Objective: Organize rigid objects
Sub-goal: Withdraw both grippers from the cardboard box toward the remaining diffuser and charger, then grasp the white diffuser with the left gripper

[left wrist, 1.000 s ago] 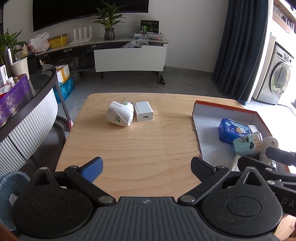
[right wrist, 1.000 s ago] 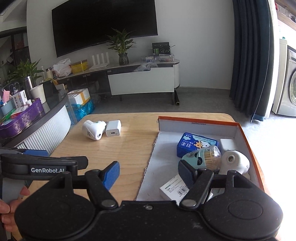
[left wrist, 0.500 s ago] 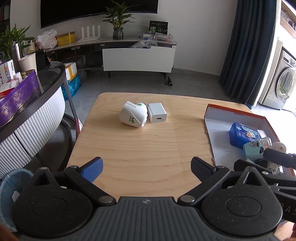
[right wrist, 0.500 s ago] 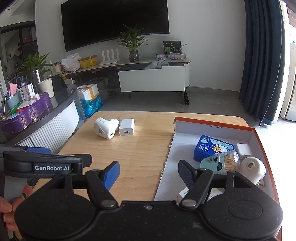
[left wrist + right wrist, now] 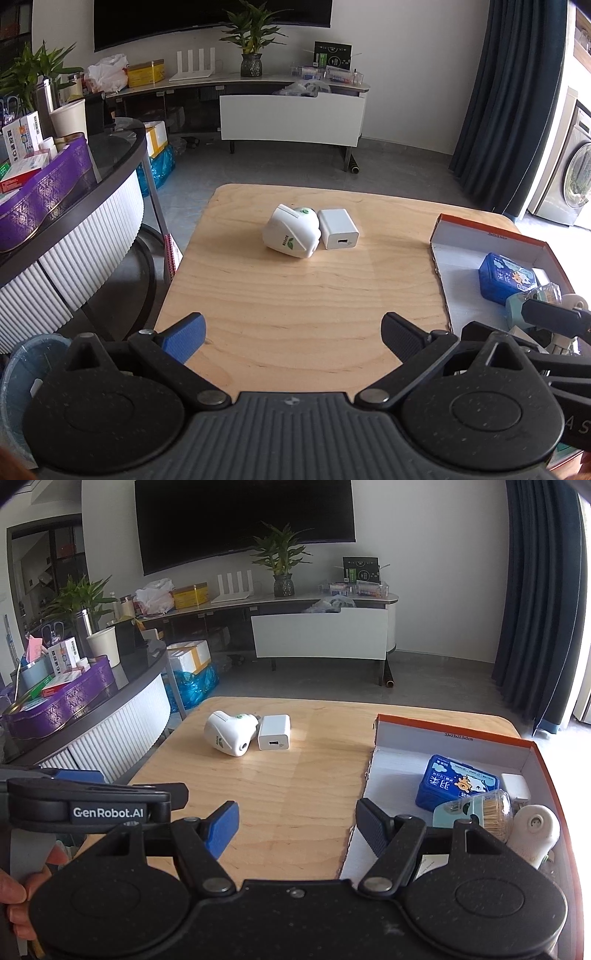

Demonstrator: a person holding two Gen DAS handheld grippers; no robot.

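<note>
White charger cube [image 5: 338,234] and rounded white plug-in device [image 5: 290,236] touching, centre of frame on the wooden table [image 5: 303,295]
Left gripper [image 5: 291,334] and right gripper [image 5: 297,821] both gape with nothing between their fingers; the orange-rimmed box [image 5: 454,736] at right holds a blue tin [image 5: 456,782], a toothpick jar [image 5: 491,810] and other items

Home living room (television [image 5: 243,520], washing machine [image 5: 576,177])

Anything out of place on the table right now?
Two white items remain outside the box: a rounded white device lying on its side and a square charger, touching. The toothpick jar in the box lies tipped over.
</note>
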